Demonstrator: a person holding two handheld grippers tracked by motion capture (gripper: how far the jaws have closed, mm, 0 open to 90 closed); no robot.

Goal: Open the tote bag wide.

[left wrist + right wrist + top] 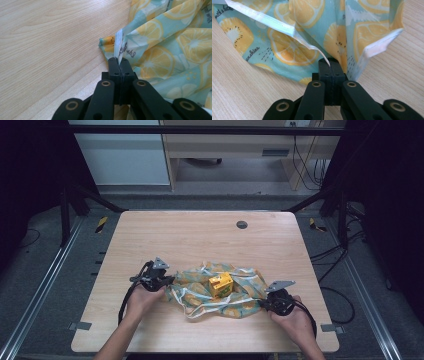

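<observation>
Left hand-held gripper (119, 60): black jaws pressed together, clamped on white-hemmed edge of thin turquoise cloth printed w/ yellow lemon slices (170, 50). Hem strip standing up from between jaw tips, fabric fanning off to right in left gripper view. Same left hand-held gripper (167, 281) at cloth's left edge in high view, held in left hand (141, 299), grey three-cornered plate on top, black cable trailing back along forearm.

Right hand-held gripper (331, 62): jaws together too, pinching a gathered fold of same cloth (294, 50) just by a white stitched hem; cloth rising in pleats above jaw tips. In high view, right hand-held gripper (264, 301) at cloth's right edge, right hand (292, 316) behind it.

Cloth (200, 292) lying crumpled on near-centre of light wood-grain surface (200, 235), stretched btwn the two grippers. Small yellow-orange cube-shaped box (220, 284) sitting on cloth's middle, green print low on its front; lettering too small to read.

Writing on cloth: cursive black script near left jaws, not legible; in right gripper view "sunshine" beside a kiwi-like slice, plus partial words at top left, approx. "with a better".

Textures: cloth thin, smooth, slight sheen, stitched hems. Surface matte laminate, rounded corners, dark round grommet (242, 224) at far side.
</observation>
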